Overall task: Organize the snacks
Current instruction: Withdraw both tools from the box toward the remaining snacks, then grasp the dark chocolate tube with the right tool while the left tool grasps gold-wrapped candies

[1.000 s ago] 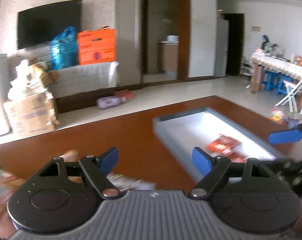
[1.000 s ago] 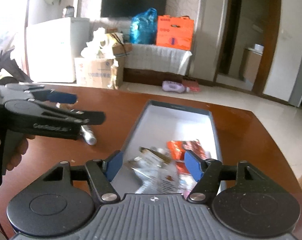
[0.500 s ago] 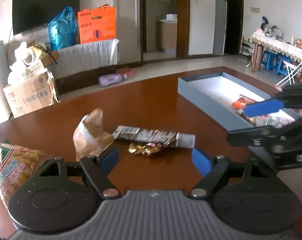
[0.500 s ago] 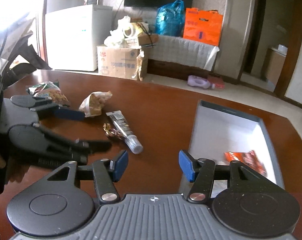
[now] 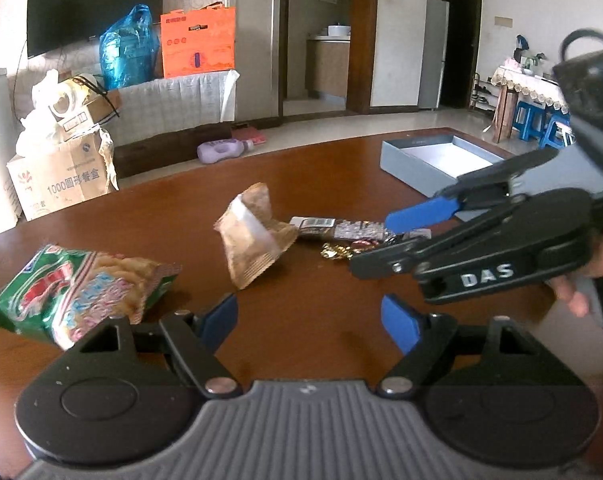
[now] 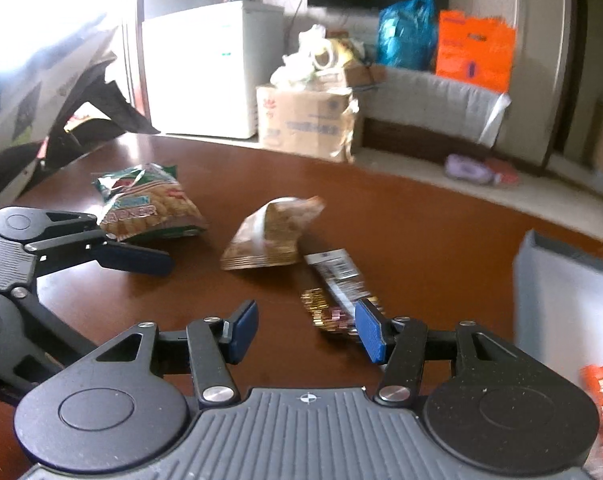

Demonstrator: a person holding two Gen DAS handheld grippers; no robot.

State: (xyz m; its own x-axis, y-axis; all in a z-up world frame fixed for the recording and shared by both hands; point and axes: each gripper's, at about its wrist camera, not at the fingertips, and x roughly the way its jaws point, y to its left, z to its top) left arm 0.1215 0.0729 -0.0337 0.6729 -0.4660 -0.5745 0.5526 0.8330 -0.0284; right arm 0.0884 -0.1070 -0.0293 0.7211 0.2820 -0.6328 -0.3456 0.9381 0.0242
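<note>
We look across a round brown table (image 5: 321, 312) that carries everything. Toward its right side sits a grey box (image 5: 413, 164) with a white inside, open at the top; an orange packet (image 6: 599, 388) shows at the right edge of the right wrist view, though blur hides whether it lies in the box. On the left lies the biggest snack, a green cracker bag (image 5: 81, 284), flat on the wood. Near the middle a tan see-through pouch (image 5: 253, 236) stands tilted (its corner lifted off the surface), and just beside it a long silver-and-brown bar (image 5: 341, 227) lies flat, with a small gold-wrapped sweet (image 5: 335, 251) touching the bar's near side.

Our left gripper (image 5: 309, 320) hangs above bare wood with its jaws spread wide and nothing between them. Our right gripper (image 6: 305, 330) is over the bar and the sweet; its jaws have just been narrowing, yet they press on nothing, the sweet lying under the right-hand pad.
</note>
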